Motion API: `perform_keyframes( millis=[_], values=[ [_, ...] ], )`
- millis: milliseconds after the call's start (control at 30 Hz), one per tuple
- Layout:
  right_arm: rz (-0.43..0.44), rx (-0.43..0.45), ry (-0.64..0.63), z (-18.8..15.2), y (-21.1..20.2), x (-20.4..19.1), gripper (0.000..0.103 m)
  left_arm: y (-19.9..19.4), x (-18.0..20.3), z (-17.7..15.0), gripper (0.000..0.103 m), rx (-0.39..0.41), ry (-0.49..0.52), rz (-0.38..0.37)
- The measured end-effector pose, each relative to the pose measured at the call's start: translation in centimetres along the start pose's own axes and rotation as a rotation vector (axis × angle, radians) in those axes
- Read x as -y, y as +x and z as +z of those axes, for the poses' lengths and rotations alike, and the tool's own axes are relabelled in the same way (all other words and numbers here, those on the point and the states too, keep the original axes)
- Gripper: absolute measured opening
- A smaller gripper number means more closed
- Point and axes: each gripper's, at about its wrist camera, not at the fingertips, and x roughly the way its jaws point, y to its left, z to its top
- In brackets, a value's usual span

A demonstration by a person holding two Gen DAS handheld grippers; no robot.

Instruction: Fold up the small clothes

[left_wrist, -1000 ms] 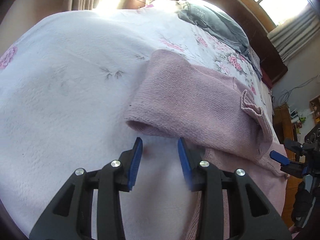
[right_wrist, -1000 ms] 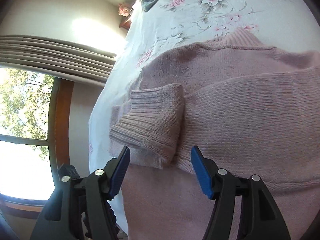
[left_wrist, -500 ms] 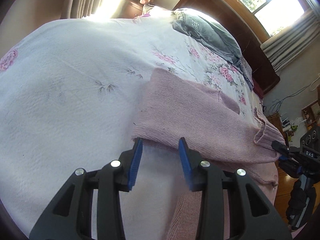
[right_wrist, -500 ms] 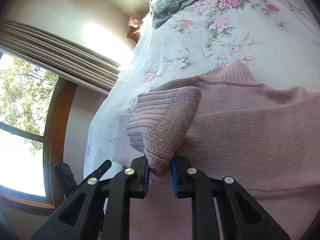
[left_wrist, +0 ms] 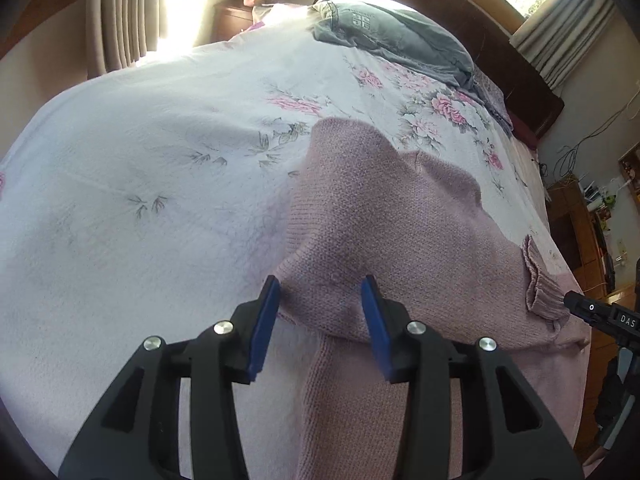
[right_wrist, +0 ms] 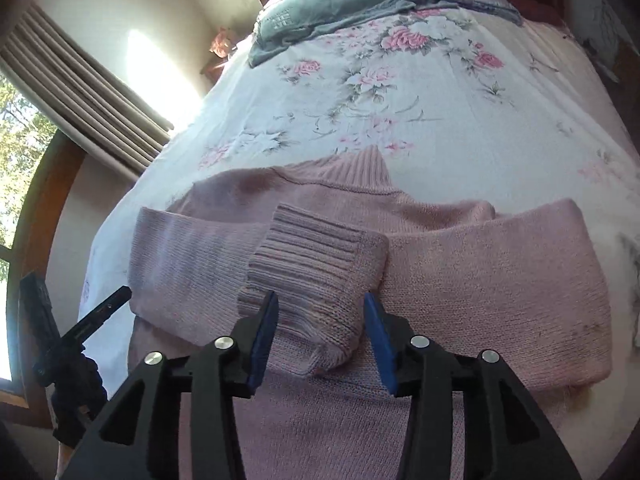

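Bedroom, floral bedspread [right_wrist: 440,92]: pink knit sweater [right_wrist: 460,280] mid-fold, both grippers open.

Sweater lies flat on the near part of the bed, well apart from the grey pillow [left_wrist: 400,36] at the headboard. One sleeve is laid across the body, ribbed cuff [right_wrist: 316,280] on top. Right gripper [right_wrist: 320,336] has jaws spread wide either side of the cuff, holding nothing. Left gripper [left_wrist: 320,320] is equally wide open, straddling the folded shoulder edge [left_wrist: 328,280], gripping nothing. Judgement: sleeve fold on this side looks done. Still left, probably: the other sleeve (its state can't be told from these views), then folding the body up.
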Motion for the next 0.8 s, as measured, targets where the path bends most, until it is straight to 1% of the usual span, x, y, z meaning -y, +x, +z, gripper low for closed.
perform_keyframes(
  millis=[33,67,100,167,233,267,333,367,400,433,467,500,533,667,800],
  values=[
    [-0.005,0.000,-0.047,0.4,-0.2,-1.3,0.049,-0.5,0.5,0.3,0.041,0.012,0.016,0.004],
    [-0.017,-0.009,-0.099,0.6,-0.1,-2.8,0.051,-0.6,1.1,0.6,0.042,0.010,0.027,-0.003],
    [-0.035,-0.026,-0.150,0.7,0.4,-4.2,0.055,-0.6,1.7,0.7,0.042,-0.001,0.035,-0.022],
    [-0.074,-0.078,-0.217,0.7,2.5,-6.3,0.055,0.1,3.1,0.7,0.042,-0.027,0.060,-0.045],
    [-0.125,-0.125,-0.241,0.5,5.0,-7.2,0.055,1.3,4.3,0.3,0.042,-0.052,0.091,-0.050],
    [-0.159,-0.144,-0.237,0.3,6.1,-7.2,0.055,2.0,4.5,0.1,0.042,-0.070,0.095,-0.047],
    [-0.220,-0.157,-0.238,0.0,7.6,-6.8,0.055,3.6,4.5,-0.2,0.042,-0.111,0.083,-0.046],
    [-0.238,-0.154,-0.244,-0.1,7.9,-6.6,0.051,4.2,4.4,-0.3,0.043,-0.120,0.080,-0.042],
    [-0.253,-0.150,-0.249,-0.1,7.8,-6.5,0.041,4.5,4.3,-0.4,0.043,-0.121,0.082,-0.039],
    [-0.255,-0.144,-0.246,-0.1,7.4,-6.3,0.035,4.7,4.2,-0.3,0.043,-0.121,0.086,-0.040],
    [-0.244,-0.135,-0.228,0.0,6.7,-5.8,0.018,4.8,4.1,-0.3,0.043,-0.122,0.088,-0.044],
    [-0.216,-0.127,-0.198,0.2,5.8,-5.2,0.009,4.8,4.0,-0.1,0.043,-0.125,0.085,-0.052],
    [-0.178,-0.116,-0.156,0.2,4.8,-4.3,0.006,4.8,3.8,-0.1,0.043,-0.127,0.081,-0.058],
    [-0.100,-0.044,-0.016,0.5,0.5,0.2,0.006,4.9,3.5,-0.1,0.043,-0.129,0.079,-0.073],
    [-0.089,-0.006,0.098,-0.5,-2.7,5.5,0.007,4.9,3.8,-0.2,0.043,-0.123,0.092,-0.061]
  ],
)
